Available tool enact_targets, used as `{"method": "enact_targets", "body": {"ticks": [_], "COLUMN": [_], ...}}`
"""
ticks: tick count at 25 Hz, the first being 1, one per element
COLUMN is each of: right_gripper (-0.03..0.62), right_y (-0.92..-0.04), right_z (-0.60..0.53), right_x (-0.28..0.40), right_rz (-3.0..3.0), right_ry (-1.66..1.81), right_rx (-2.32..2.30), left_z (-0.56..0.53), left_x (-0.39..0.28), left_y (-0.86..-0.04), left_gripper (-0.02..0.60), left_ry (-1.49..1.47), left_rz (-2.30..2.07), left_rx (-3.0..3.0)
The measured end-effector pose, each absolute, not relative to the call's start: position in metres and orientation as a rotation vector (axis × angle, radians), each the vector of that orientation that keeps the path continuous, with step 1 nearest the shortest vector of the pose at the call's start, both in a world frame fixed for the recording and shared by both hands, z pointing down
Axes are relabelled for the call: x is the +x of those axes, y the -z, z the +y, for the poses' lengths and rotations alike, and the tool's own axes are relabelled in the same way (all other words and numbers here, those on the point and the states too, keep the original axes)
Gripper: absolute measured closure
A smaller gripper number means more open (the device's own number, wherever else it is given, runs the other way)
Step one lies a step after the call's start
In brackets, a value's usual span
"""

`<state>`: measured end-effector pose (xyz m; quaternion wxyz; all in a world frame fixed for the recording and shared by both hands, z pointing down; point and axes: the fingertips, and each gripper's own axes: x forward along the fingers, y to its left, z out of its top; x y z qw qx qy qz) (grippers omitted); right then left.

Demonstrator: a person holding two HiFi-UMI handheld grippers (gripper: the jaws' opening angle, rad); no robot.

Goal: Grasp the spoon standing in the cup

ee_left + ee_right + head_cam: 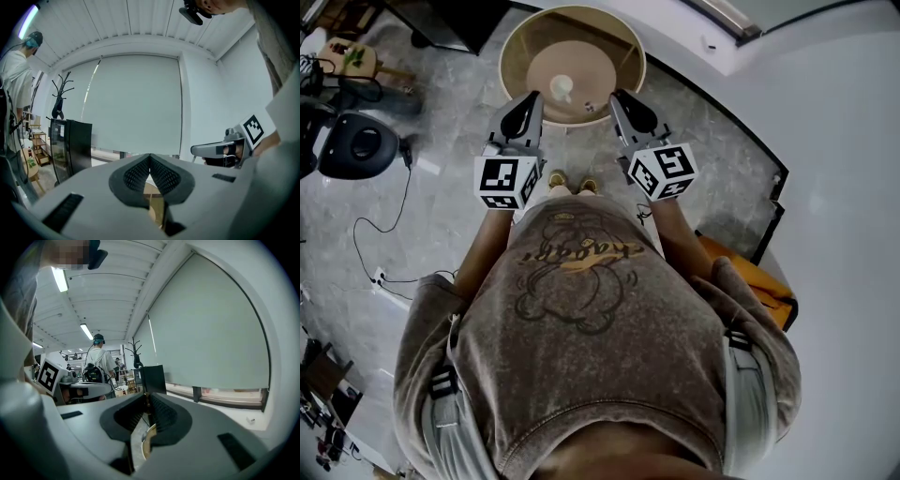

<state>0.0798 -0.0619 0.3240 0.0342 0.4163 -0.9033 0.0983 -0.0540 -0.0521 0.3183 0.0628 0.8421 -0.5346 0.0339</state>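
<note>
Cup (562,89) on table (630,52) — left tongs (150,159), right tongs (148,399) closed.

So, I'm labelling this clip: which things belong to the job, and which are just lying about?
Job: cup on round table, spoon too small to make out; left tongs, right tongs, both shut, empty.
Lying about: black round device, floor cable, orange object.

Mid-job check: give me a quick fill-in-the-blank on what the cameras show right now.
The cup stands on a ___ table. The left gripper has its jaws ___, with no object between them. The right gripper, jaws also together, holds ___.
Missing words: round; shut; nothing.
</note>
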Motion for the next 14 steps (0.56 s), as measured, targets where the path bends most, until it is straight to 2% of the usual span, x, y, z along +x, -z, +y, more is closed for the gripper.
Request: {"method": "enact_targets", "body": {"ticks": [14], "right_gripper": [0.534], "right_y": [-0.323], "right_z": [-0.055], "right_x": [0.086], "right_rz": [-2.787], "right_ry": [-0.299], "right_rx": [1.290], "left_z": [-0.045], "left_x": [-0.044], "left_y": [-0.321], "left_gripper": [0.572], "left_ry": [-0.109], "left_rz": [-1.598], "left_rx": [2.535]}}
